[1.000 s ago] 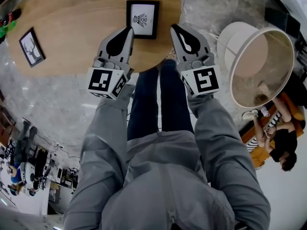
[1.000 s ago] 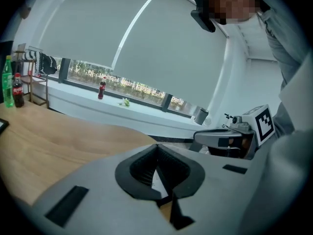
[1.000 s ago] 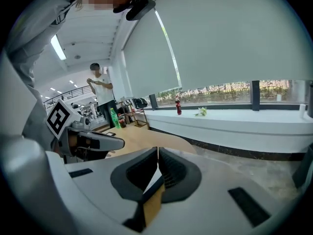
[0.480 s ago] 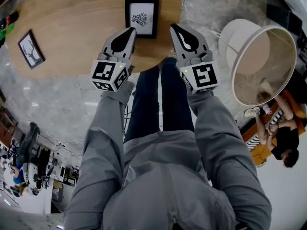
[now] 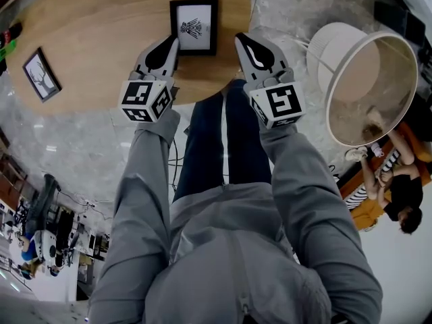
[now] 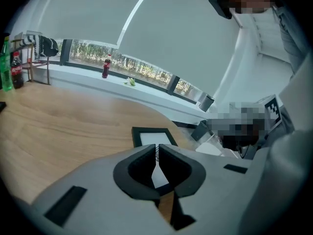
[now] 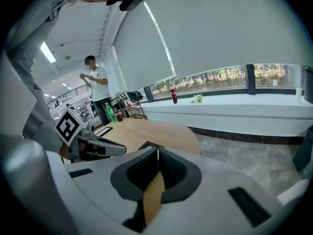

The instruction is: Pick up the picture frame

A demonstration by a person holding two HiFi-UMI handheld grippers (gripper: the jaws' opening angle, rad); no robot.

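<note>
Though aimed at the picture frame (image 5: 195,25) lying flat on the table (image 5: 94,19), pressed shut and empty: left gripper (image 5: 173,42), right gripper (image 5: 239,39). Liable to shove the frame away rather than pinch its thin edge, unless spread first.

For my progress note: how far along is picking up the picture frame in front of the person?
Done: nothing yet; the picture frame lies flat on the wooden table, unheld. In hand: the left gripper and the right gripper flank its near end, both shut and empty. Remaining: open the jaws, grip the frame, lift it.
</note>
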